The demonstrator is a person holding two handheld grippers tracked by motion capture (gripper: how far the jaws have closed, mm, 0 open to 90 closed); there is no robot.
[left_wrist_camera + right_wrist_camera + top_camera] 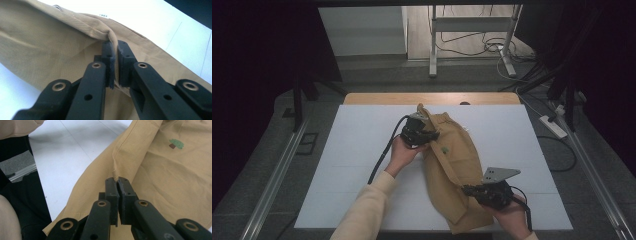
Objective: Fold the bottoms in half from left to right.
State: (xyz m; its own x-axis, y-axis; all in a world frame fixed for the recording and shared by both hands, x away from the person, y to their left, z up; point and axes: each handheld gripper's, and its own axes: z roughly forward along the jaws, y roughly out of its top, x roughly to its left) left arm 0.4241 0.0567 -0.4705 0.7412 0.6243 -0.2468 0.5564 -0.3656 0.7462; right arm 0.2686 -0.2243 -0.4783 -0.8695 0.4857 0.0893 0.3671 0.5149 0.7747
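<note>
both the left gripper (pixel 114 50) and right gripper (pixel 117 185) have jaws clamped on folds of tan cotton trousers (pixel 452 165), cloth bunching just beyond their tips.

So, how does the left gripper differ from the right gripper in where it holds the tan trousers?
The left gripper pinches the tan trousers near the gathered waistband, far up the white table; the right gripper pinches a leg edge close to the near hem. The right gripper carries a grey three-cornered plate that lies flat; the left's plate is smaller and tilted. Both are shut on cloth.

Grey floor (pixel 377 75), dark curtains (pixel 257 60), cables (pixel 472 45)
</note>
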